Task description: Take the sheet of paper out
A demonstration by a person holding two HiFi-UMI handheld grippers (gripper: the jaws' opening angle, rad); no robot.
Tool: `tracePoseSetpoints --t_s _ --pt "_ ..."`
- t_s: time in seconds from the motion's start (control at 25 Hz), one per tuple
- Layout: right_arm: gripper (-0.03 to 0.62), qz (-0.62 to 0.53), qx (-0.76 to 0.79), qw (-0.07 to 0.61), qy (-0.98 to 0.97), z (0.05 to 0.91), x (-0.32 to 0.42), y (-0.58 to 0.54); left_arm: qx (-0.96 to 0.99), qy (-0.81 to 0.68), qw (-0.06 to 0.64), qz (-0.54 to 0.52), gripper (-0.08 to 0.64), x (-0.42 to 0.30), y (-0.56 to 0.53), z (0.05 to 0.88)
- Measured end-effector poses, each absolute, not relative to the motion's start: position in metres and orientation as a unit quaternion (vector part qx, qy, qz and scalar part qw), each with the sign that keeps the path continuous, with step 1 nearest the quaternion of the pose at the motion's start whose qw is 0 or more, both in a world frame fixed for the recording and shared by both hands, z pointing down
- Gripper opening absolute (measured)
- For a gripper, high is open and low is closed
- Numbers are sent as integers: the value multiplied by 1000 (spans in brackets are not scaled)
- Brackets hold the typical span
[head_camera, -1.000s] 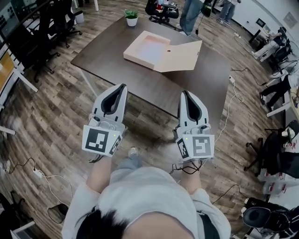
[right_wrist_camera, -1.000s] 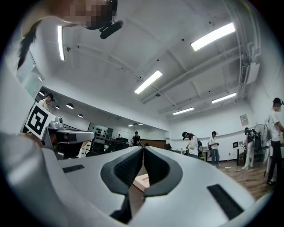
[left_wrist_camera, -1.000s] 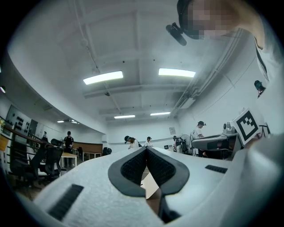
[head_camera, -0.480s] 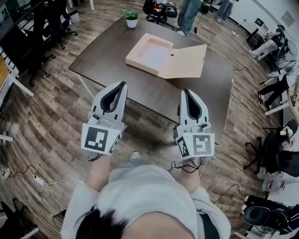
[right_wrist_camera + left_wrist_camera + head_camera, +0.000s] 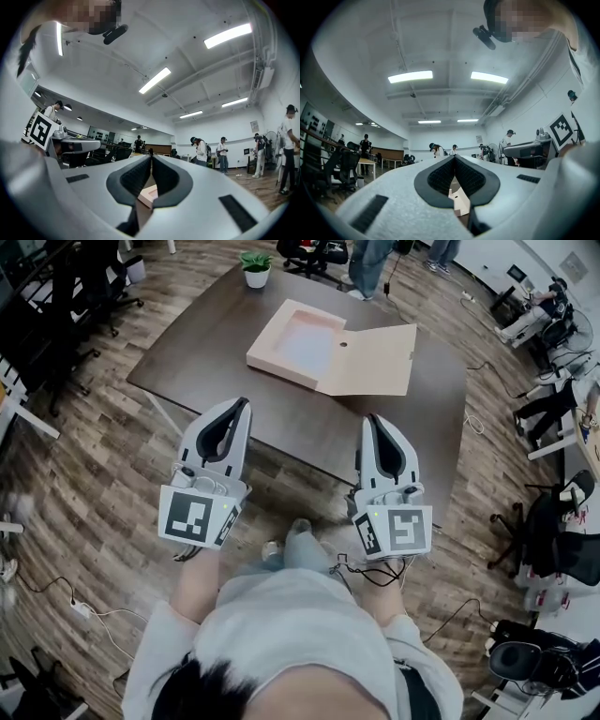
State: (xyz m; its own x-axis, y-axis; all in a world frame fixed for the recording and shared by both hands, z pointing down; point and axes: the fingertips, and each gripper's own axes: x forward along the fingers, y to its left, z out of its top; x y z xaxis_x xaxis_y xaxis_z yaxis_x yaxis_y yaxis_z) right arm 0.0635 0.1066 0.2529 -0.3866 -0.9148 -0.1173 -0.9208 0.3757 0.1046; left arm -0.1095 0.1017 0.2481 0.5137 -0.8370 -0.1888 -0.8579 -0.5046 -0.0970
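An open peach box file (image 5: 272, 357) lies on the dark table (image 5: 206, 343), its lid (image 5: 375, 360) flapped out flat to the right. A pale sheet (image 5: 305, 337) lies in its tray. My left gripper (image 5: 244, 405) and right gripper (image 5: 372, 420) are held side by side at the table's near edge, well short of the file. Both are shut with nothing between the pads. In the left gripper view the jaws (image 5: 453, 157) meet at the tip, with the file (image 5: 460, 202) visible below them. The right gripper view shows the same: closed jaws (image 5: 151, 157) and the file (image 5: 150, 194) beyond.
A small potted plant (image 5: 254, 268) stands at the table's far corner. Office chairs (image 5: 84, 287) stand at the left, more chairs and cables (image 5: 553, 531) at the right. People (image 5: 373, 263) stand beyond the table. A foot (image 5: 298, 538) shows on the wooden floor.
Both grippers and the view have moved forward toward the table; the tips now reach its near edge. The jaws stay shut and the file has not been touched.
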Motion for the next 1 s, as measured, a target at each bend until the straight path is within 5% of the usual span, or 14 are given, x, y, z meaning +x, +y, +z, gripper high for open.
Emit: tracePoseSetpoints --t_s 1.0 --pt "17 77 -533 27 842 253 67 -51 -847 520 94 62 -3 -115 -42 248"
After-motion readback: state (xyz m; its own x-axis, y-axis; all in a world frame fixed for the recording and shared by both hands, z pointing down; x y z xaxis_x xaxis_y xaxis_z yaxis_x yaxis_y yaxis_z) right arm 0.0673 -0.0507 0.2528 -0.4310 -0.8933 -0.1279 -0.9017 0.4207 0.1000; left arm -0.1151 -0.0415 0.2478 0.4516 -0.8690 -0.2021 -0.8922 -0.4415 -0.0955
